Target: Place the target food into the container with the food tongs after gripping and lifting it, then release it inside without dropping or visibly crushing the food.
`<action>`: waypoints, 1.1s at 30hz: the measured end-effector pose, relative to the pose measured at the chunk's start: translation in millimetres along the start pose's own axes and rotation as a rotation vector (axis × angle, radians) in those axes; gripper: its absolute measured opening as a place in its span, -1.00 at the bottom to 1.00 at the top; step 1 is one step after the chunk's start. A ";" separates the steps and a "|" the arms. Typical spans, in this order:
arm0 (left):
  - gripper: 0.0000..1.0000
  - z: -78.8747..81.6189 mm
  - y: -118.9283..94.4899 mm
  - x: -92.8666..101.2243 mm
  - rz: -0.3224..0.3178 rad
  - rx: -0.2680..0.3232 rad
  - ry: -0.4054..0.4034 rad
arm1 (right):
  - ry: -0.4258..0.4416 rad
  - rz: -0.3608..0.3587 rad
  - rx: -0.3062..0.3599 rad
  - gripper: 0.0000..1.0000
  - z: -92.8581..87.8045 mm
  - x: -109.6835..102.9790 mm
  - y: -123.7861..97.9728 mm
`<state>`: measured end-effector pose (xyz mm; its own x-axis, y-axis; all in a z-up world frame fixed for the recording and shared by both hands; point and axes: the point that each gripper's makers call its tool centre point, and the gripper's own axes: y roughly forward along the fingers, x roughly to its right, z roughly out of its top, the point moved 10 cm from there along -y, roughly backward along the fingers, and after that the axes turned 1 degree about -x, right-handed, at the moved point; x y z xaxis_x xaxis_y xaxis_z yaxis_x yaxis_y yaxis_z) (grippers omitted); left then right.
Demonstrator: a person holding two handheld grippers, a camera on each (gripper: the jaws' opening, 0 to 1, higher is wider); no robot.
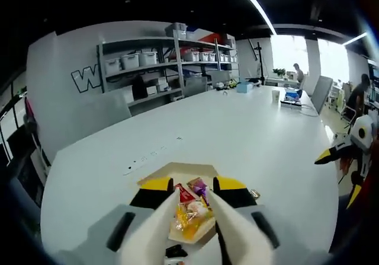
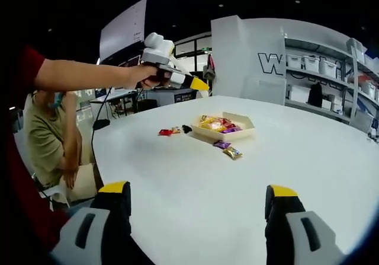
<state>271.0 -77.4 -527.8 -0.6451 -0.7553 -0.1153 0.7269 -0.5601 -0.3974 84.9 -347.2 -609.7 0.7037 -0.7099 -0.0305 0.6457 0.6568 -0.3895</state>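
Observation:
In the left gripper view, my left gripper point(image 1: 193, 185) looks down from high up, shut on the arms of white food tongs point(image 1: 151, 232). The tong tips stand slightly apart over a cardboard tray point(image 1: 166, 171) holding wrapped candies point(image 1: 189, 216). I cannot tell whether a candy sits between the tips. The right gripper view shows the tray point(image 2: 244, 132) at mid-table with candies point(image 2: 218, 124) inside. A hand holds the left gripper point(image 2: 177, 78) well above the tray's left side. My right gripper point(image 2: 199, 189) is open with nothing in it, low over the table and far short of the tray.
Loose candies lie on the white table point(image 2: 195, 176): purple point(image 2: 222, 144) and gold point(image 2: 232, 153) in front of the tray, red point(image 2: 165, 132) and a dark one point(image 2: 187, 128) to its left. A person point(image 2: 50, 140) sits at the table's left edge. Shelves point(image 1: 172, 63) line the far wall.

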 end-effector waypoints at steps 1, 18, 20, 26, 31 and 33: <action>-0.49 -1.7 0.7 2.7 -0.005 -0.002 0.003 | 0.005 0.002 0.001 0.86 -0.5 -0.4 -1.1; -0.47 -10.9 19.3 17.0 -0.077 -0.035 0.024 | 0.011 -0.004 0.025 0.87 -1.7 1.8 -12.0; -0.47 -12.2 21.1 20.9 -0.088 -0.039 0.026 | 0.012 -0.006 0.030 0.87 -1.5 1.9 -13.1; -0.47 -11.3 24.9 25.9 -0.103 -0.038 0.030 | 0.012 -0.008 0.054 0.87 -2.3 1.4 -15.3; -0.47 -13.7 28.1 27.9 -0.119 -0.027 0.008 | 0.013 -0.007 0.064 0.87 -2.3 2.4 -14.5; -0.47 -14.7 29.5 28.4 -0.122 -0.027 0.012 | 0.014 -0.007 0.065 0.86 -2.8 3.0 -14.3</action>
<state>270.6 -110.4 -556.2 -0.7310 -0.6782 -0.0754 0.6366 -0.6381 -0.4331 76.9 -359.5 -606.8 0.6947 -0.7181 -0.0413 0.6690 0.6662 -0.3296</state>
